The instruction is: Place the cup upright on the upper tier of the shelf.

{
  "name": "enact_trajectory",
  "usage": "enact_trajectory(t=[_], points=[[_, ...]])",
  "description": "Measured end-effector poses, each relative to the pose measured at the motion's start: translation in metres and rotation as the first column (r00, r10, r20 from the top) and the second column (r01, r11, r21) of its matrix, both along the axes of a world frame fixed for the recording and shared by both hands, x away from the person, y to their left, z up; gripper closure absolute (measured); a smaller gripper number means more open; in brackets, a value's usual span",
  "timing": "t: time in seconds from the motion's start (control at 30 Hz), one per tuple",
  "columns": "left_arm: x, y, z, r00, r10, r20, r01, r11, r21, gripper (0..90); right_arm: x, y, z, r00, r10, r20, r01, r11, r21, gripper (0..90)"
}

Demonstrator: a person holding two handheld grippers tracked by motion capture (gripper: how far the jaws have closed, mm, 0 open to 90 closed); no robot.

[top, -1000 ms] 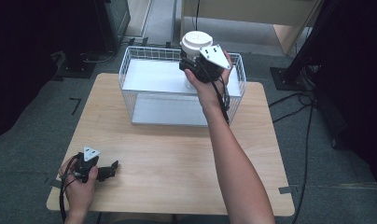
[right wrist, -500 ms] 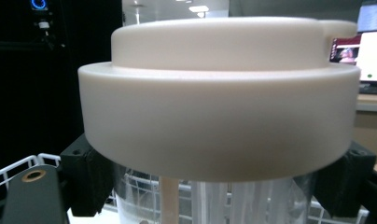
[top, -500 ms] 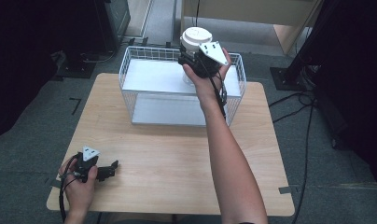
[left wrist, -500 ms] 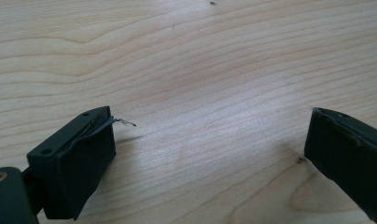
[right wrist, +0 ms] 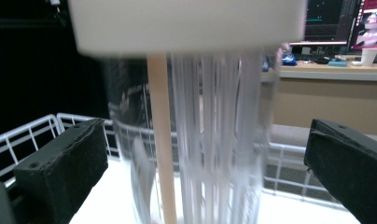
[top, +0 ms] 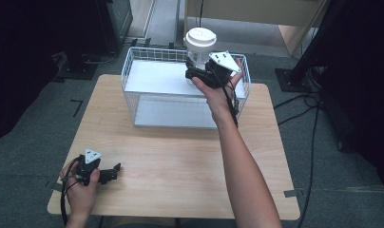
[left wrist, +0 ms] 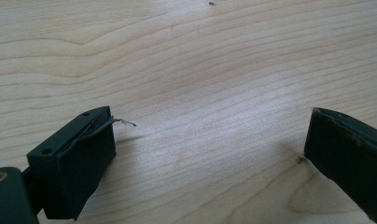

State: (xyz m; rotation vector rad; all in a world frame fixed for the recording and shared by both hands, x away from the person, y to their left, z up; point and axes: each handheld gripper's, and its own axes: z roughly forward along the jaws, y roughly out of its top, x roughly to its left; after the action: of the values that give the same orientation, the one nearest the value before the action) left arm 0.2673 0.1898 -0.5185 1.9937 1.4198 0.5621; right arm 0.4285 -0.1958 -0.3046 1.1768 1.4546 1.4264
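**Two grippers apart, one just opened around a jar**

Two black jaws of the left gripper (top: pixel 115 171) stand wide apart with nothing between them, low over the pale wooden table (top: pixel 180 156) at its near left corner. Farther right, the right gripper (top: pixel 194 71) has just been opening its jaws. The clear ribbed plastic jar with a white lid (top: pixel 199 45) stands upright between them, above the white wire basket (top: pixel 147 59). In the right gripper view neither pad presses the jar (right wrist: pixel 210 140).

Clear glossy plastic cup (right wrist: pixel 210 140), white wire basket (top: pixel 147 102), matt wooden table (top: pixel 180 161)
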Motion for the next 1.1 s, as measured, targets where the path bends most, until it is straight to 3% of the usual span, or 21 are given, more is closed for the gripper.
enact_trajectory(t=[0.17,0.4,0.67,0.8,0.93,1.1], points=[[0.0,-0.001,0.0,1.0,0.0,0.0,0.0,1.0,0.009,2.5,-0.018,-0.007,-0.008,0.9999,0.016,0.0,-0.016,0.9998,-0.011,0.0],[0.0,-0.002,0.0,1.0,-0.001,-0.002,0.001,0.9998,0.018,2.4,-0.046,-0.012,-0.024,0.9991,0.034,0.024,-0.031,0.9955,-0.09,0.0],[0.0,-0.002,0.0,1.0,-0.003,-0.003,0.003,0.9997,0.023,2.4,-0.077,-0.015,-0.044,0.9984,0.056,0.01,-0.054,0.9909,-0.123,0.0],[0.0,-0.002,0.0,1.0,-0.003,-0.003,0.003,0.9997,0.024,2.4,-0.091,-0.021,-0.054,0.9983,0.059,0.002,-0.058,0.9906,-0.124,0.0],[0.0,-0.002,0.0,1.0,-0.003,-0.004,0.003,0.9997,0.026,2.4,-0.104,-0.031,-0.063,0.9989,0.045,-0.013,-0.046,0.9954,-0.084,0.0],[0.0,-0.002,0.0,1.0,-0.003,-0.004,0.003,0.9997,0.026,2.4,-0.123,-0.043,-0.079,0.9992,0.033,-0.022,-0.034,0.9957,-0.085,0.0]])
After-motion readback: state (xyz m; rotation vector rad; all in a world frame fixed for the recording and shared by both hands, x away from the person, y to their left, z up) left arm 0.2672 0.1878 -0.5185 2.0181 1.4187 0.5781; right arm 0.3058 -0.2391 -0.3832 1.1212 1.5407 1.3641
